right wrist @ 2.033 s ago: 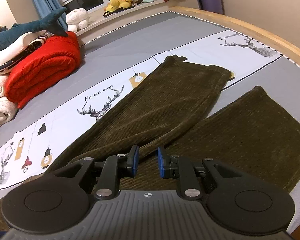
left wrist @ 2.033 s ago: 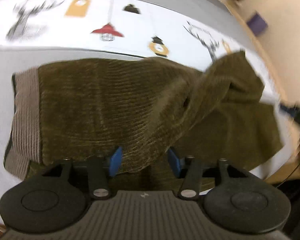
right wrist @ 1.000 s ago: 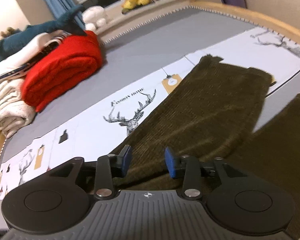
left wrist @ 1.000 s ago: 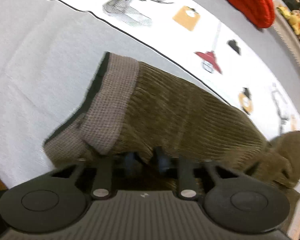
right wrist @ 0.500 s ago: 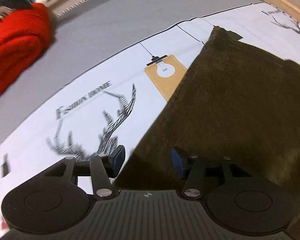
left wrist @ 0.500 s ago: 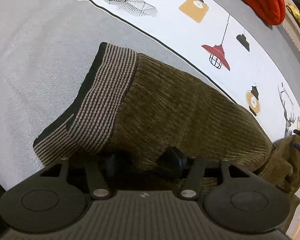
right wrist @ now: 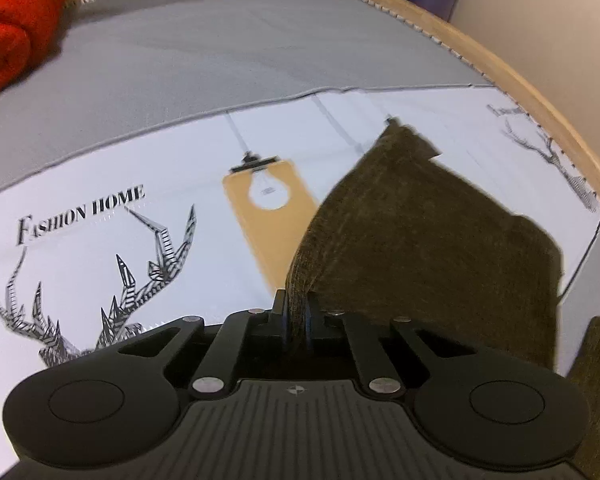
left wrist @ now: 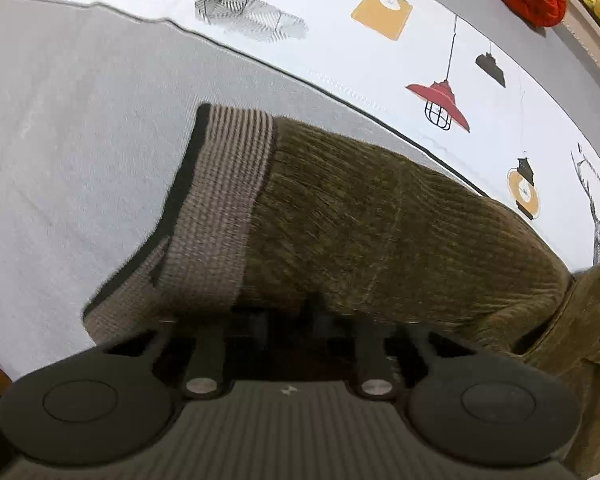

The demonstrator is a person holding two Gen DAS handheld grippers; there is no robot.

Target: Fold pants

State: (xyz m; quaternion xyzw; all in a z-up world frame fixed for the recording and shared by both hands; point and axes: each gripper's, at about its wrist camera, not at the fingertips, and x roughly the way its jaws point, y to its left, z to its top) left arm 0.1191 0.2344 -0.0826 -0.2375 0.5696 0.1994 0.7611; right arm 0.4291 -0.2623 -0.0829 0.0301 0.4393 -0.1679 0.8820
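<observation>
Ok: pants [left wrist: 380, 232] on the bed [left wrist: 80, 120], soft, floppy corduroy. Left tool [left wrist: 288, 316] closing at the waistband [left wrist: 224, 208] edge, grip hidden; right tool [right wrist: 296, 320] clamped on the leg edge. Hold edges, not mid-fabric.

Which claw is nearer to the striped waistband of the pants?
Left. The left claw is closing on the pants right beside the striped waistband. The right claw pinches a leg edge; no waistband shows there.

Wrist views, close, downward — sharing pants [left wrist: 380, 232]
</observation>
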